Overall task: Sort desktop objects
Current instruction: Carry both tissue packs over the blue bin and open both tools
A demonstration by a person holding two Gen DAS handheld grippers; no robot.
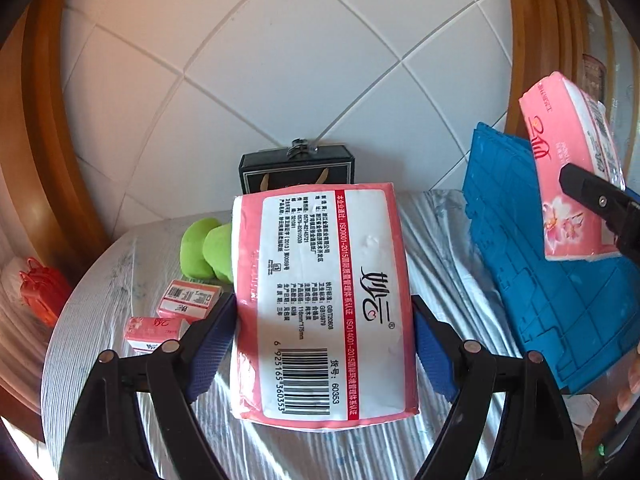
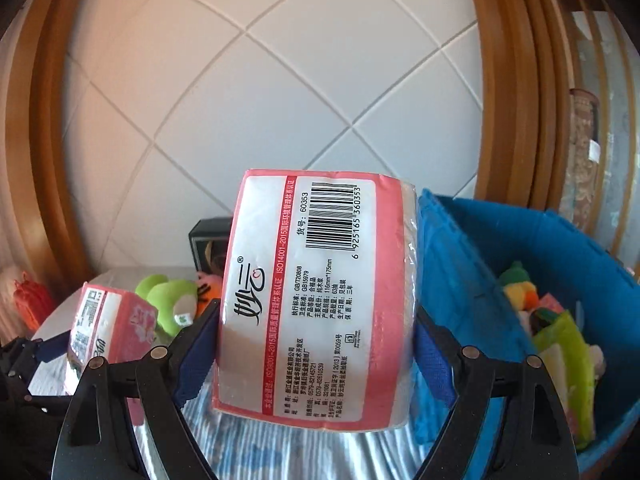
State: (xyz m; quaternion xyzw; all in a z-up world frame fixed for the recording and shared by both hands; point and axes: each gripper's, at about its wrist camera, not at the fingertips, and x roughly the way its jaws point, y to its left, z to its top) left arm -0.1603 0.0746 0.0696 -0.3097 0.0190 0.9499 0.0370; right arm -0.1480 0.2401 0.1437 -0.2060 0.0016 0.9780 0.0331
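My left gripper [image 1: 324,332] is shut on a pink tissue pack [image 1: 324,300], label side up, held above the table. My right gripper [image 2: 318,340] is shut on a second pink tissue pack [image 2: 316,300], held up beside the blue basket [image 2: 480,280]. In the left wrist view the right gripper's pack [image 1: 572,184] hangs over the blue basket [image 1: 540,260] at the right. In the right wrist view the left gripper's pack [image 2: 108,324] shows at the left. Two small pink tissue packs [image 1: 188,304] [image 1: 154,330] lie on the table.
A green plush toy [image 1: 204,250] and a black gift box [image 1: 296,172] sit at the back of the striped tablecloth [image 1: 120,300]. The basket holds plush toys and a green item [image 2: 560,340]. An orange plush [image 2: 210,284] sits by the green one. A red bag [image 1: 40,292] hangs far left.
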